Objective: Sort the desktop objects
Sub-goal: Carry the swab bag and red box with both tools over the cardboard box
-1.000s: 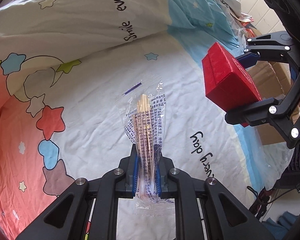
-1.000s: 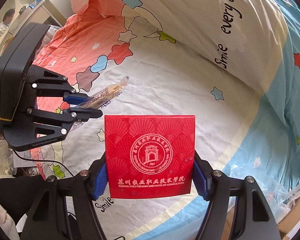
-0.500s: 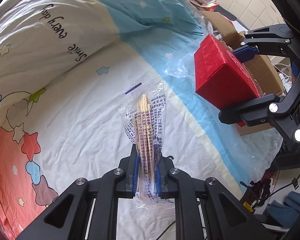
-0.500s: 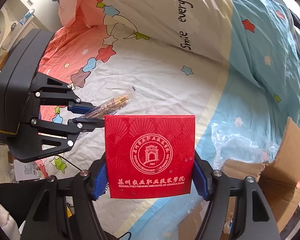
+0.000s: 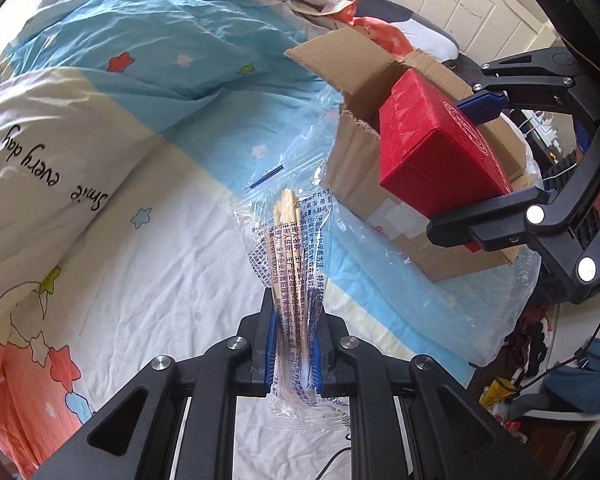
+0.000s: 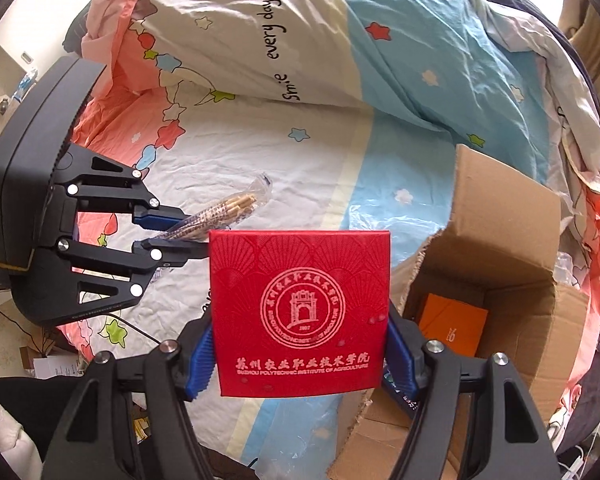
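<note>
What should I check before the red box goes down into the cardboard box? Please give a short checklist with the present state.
1. Right gripper clamps the red box on both sides: ok.
2. Cardboard box flaps open: ok.
3. Free floor beside the orange box inside: cannot tell.
4. Red box fully above the opening: not ok, it is beside it in the right wrist view.
5. Left gripper holding the chopsticks packet stands apart from the carton: ok.

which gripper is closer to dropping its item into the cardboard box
Right. The right gripper holds the red box beside the open cardboard box, partly over its edge in the left wrist view. The left gripper with the chopsticks packet sits farther back over the bedsheet.
</note>
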Demonstrator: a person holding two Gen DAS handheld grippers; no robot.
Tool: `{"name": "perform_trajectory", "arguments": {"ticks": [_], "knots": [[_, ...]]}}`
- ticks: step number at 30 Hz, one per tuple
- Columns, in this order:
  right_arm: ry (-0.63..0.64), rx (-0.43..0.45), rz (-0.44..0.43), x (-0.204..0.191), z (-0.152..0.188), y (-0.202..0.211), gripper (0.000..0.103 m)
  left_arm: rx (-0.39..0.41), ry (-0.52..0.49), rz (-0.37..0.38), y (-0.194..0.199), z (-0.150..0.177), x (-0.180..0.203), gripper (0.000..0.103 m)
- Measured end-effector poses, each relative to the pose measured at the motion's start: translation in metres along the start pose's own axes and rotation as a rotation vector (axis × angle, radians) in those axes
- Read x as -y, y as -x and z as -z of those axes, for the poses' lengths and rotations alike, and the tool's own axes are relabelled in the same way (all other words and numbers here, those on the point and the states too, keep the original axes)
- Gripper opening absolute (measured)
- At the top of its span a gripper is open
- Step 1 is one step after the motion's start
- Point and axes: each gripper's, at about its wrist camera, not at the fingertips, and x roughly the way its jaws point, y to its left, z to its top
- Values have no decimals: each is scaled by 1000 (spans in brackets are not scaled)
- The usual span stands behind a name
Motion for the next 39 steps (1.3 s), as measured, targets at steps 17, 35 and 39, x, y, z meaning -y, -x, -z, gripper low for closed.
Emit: {"name": "perform_trajectory", "arguments": {"ticks": [17,35,39], "knots": [[-150,45,72,69,50,53,67,-2,-169,56,-15,-61,92,14],[-396,47,103,117,111,47,67,-11,-276,10,-52,-113,150,14],[-411,39,112,119,117,41,67,-17,-276,13,-62,-118,158,14]]}}
